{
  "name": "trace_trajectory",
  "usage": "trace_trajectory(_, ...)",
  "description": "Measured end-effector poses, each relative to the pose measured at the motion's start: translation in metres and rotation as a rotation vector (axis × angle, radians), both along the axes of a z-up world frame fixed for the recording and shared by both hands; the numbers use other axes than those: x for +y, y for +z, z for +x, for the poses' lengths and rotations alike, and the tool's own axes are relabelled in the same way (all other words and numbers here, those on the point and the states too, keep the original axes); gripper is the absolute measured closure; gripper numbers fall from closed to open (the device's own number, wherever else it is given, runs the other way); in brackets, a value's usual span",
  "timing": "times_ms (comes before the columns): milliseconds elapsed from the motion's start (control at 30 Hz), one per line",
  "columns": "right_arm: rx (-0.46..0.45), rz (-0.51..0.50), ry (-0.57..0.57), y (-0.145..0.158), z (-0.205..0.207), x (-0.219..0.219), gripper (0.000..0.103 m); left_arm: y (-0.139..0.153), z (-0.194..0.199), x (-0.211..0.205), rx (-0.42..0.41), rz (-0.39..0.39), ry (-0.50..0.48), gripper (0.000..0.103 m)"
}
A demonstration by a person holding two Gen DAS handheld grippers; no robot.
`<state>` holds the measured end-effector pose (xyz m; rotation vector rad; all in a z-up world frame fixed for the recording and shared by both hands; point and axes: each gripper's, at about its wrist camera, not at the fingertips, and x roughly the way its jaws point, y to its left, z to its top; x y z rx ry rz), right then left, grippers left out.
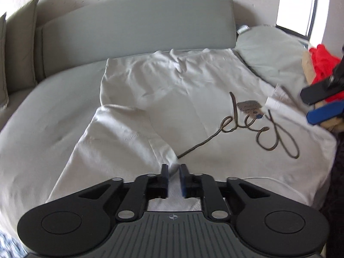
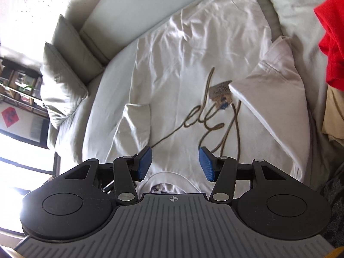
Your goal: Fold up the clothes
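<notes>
Now white T-shirt (image 1: 163,90) sleeve fold between left fingers (image 1: 165,173)

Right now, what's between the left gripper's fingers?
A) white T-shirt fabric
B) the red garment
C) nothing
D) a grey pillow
A: in the left wrist view a fold of the white T-shirt sits in the narrow gap of the left gripper; the red garment lies far off at the bed's edge.
</notes>
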<state>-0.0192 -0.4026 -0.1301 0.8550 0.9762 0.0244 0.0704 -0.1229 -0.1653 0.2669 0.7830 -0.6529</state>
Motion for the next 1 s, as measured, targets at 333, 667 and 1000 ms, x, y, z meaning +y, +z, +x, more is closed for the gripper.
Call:
trace_trajectory(333, 0.105, 0.017, -0.029, -0.036, -0.008, -0.014, 0.048, 0.050, 0.020, 0.123, 0.046, -0.314, 0.432, 0.059)
trace_trajectory(667, 0.090, -0.038, 0.029, -0.026, 0.002, 0.005, 0.048, -0.006, 0.077, 0.136, 0.383, -0.374, 0.502, 0.090)
trace_trajectory(1000, 0.062, -0.124, -0.038, -0.014, -0.015, -0.030, 0.048, -0.002, 0.053, 0.141, 0.315, -0.243, 0.591, 0.095)
